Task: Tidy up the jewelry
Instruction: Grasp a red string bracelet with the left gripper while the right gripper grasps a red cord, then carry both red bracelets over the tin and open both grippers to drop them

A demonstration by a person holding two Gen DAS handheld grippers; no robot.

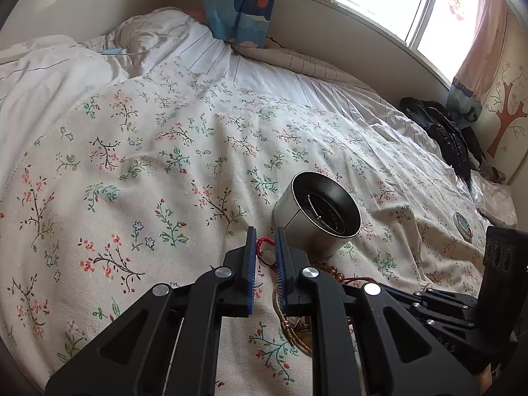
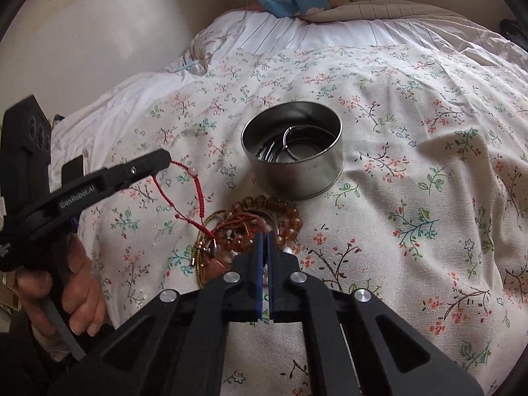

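Note:
A round metal tin stands on the floral bedspread with thin metal bangles inside; it also shows in the left wrist view. My left gripper is shut on a red string bracelet and lifts one end of it, seen from the side in the right wrist view; the cord's other end still trails into the pile. A pile of amber bead bracelets and gold chain lies in front of the tin. My right gripper is nearly closed over the pile's edge, holding nothing visible.
White duvet and pillows lie at the bed's far side. A blue curtain hangs by the wall. A black garment and a small round lid lie toward the right edge. The person's hand holds the left handle.

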